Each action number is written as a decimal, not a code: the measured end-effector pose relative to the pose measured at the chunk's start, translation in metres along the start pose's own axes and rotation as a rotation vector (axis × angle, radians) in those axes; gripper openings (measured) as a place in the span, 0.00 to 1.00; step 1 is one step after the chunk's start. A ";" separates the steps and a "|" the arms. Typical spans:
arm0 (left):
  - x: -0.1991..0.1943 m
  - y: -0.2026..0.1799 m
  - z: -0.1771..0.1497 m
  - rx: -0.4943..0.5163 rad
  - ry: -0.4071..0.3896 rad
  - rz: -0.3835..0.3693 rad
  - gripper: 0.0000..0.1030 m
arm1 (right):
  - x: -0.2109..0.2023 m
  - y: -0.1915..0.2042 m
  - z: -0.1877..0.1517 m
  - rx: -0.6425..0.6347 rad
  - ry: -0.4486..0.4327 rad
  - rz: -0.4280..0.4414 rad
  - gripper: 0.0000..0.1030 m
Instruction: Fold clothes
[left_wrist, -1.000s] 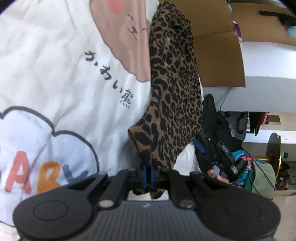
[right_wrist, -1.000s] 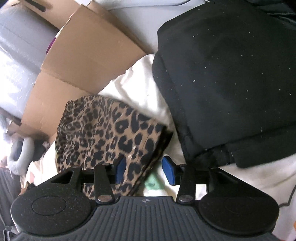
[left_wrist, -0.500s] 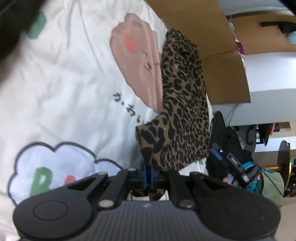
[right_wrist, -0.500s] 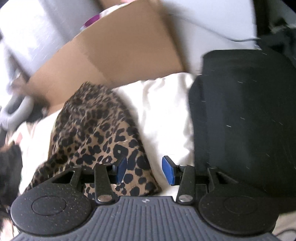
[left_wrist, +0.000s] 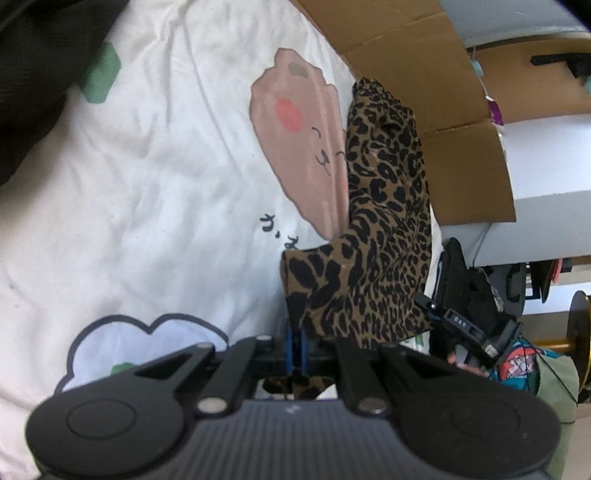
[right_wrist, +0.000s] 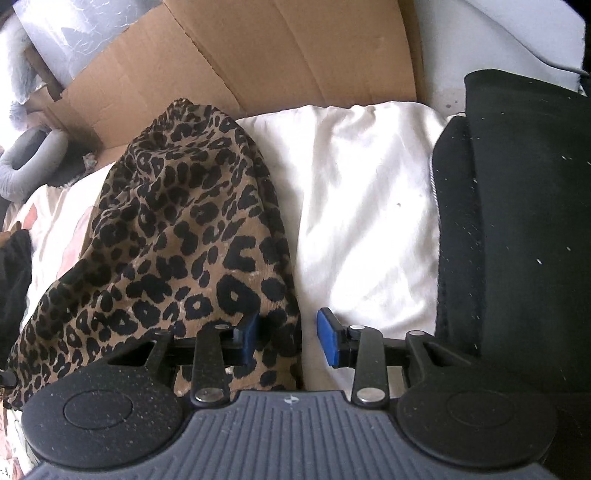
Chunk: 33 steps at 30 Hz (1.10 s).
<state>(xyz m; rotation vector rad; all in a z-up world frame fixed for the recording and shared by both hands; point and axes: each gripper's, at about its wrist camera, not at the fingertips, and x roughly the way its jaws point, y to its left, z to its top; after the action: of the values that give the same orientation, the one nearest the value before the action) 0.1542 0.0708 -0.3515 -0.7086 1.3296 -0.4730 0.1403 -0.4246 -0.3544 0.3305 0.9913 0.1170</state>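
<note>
Leopard-print fabric: we log one leopard garment (left_wrist: 384, 229) lying on a white printed sheet (left_wrist: 147, 177), alongside a pink bear figure (left_wrist: 303, 155) and a line of dark script on that sheet. In the left wrist view, the left gripper (left_wrist: 294, 347) has its blue pads pressed together with a corner of the leopard garment pinched between them; a scrap of the same print shows just behind the pads. The cloth rises from the pinch and runs away from the camera toward the brown cardboard (left_wrist: 436, 110) at the far edge of the sheet.

In the right wrist view, we note the right gripper (right_wrist: 290, 341) with its two blue pads set apart and nothing clamped. Its left-hand pad sits over the near edge of the leopard garment (right_wrist: 177, 236); the other pad hangs over bare white sheet (right_wrist: 362, 206). Whether either pad touches the cloth we cannot tell. A black garment (right_wrist: 524, 229) lies on the sheet just beside that pad, flecked with pale lint. Flattened cardboard (right_wrist: 258, 55) stands behind the leopard garment. A grey padded ring (right_wrist: 33, 158) lies at the far left.

The left wrist view also shows a blue-outlined cloud print (left_wrist: 147, 339) near the gripper body, and a dark cloth (left_wrist: 37, 74) at the upper left corner.
</note>
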 end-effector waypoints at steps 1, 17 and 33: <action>0.000 0.000 0.000 0.000 0.001 0.001 0.04 | 0.002 0.001 0.001 -0.002 0.000 0.001 0.39; -0.004 0.005 0.012 0.010 -0.022 0.031 0.04 | 0.010 -0.010 0.013 0.106 0.055 0.072 0.01; -0.074 -0.027 0.009 0.056 -0.066 -0.017 0.04 | -0.043 0.004 -0.001 0.241 0.109 0.172 0.00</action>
<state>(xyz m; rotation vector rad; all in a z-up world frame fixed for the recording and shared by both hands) 0.1507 0.1040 -0.2789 -0.6843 1.2447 -0.4942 0.1166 -0.4307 -0.3192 0.6361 1.0862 0.1730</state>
